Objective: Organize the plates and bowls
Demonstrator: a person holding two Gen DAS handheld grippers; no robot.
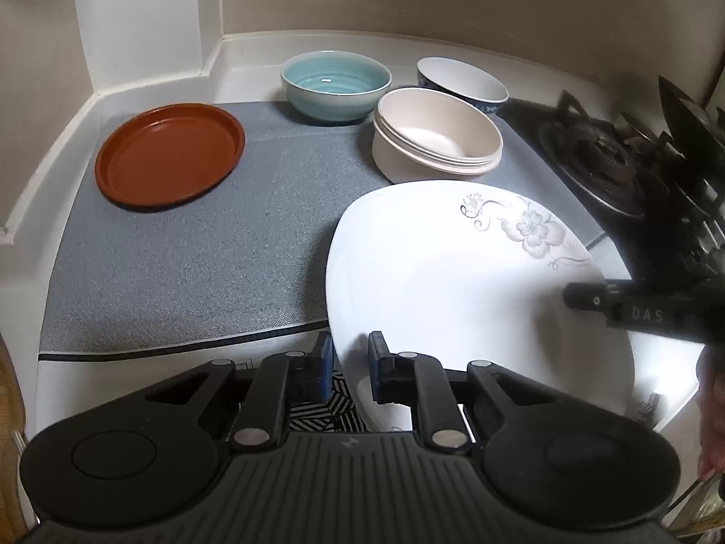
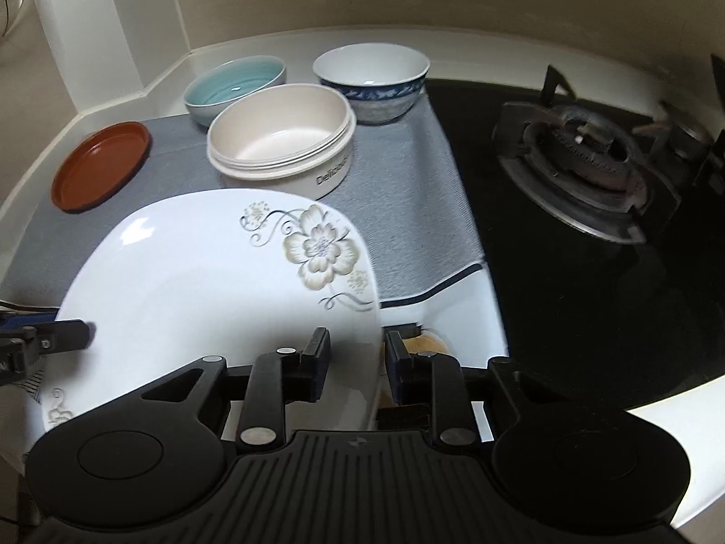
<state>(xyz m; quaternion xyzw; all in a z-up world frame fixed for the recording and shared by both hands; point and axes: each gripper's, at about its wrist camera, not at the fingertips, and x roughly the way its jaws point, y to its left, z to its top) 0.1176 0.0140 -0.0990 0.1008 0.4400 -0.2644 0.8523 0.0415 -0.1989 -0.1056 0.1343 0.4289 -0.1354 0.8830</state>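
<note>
A large white plate with a flower print hangs tilted above the counter's front edge, held from both sides. My left gripper is shut on its left rim; my right gripper is shut on its right rim. Each gripper shows in the other's view, the right one and the left one. On the grey mat sit a brown plate, a teal bowl, a cream bowl and a blue-patterned white bowl.
A black gas hob with a burner lies right of the mat. The white counter's raised rim and walls run behind. A black-and-white patterned item shows below the left gripper.
</note>
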